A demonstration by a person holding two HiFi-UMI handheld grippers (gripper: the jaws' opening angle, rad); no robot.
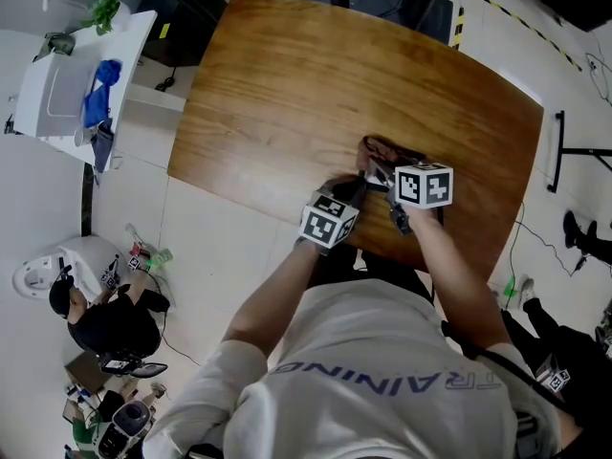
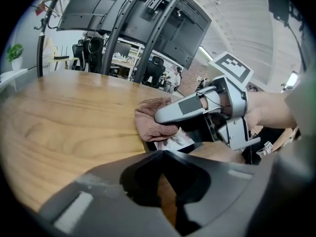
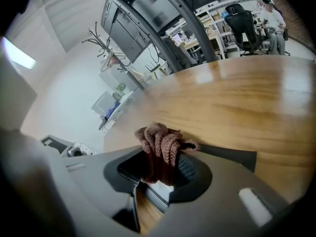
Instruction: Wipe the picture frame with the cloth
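Your wooden table (image 1: 287, 84) carries the picture frame (image 2: 174, 143), which lies flat near the edge closest to you. Your left gripper (image 2: 161, 153) has its jaws drawn together, with the tips at the frame's near edge; whether they pinch it cannot be told. Your right gripper (image 3: 159, 174) is clamped on the bunched brown cloth (image 3: 160, 144), which presses down on the frame.
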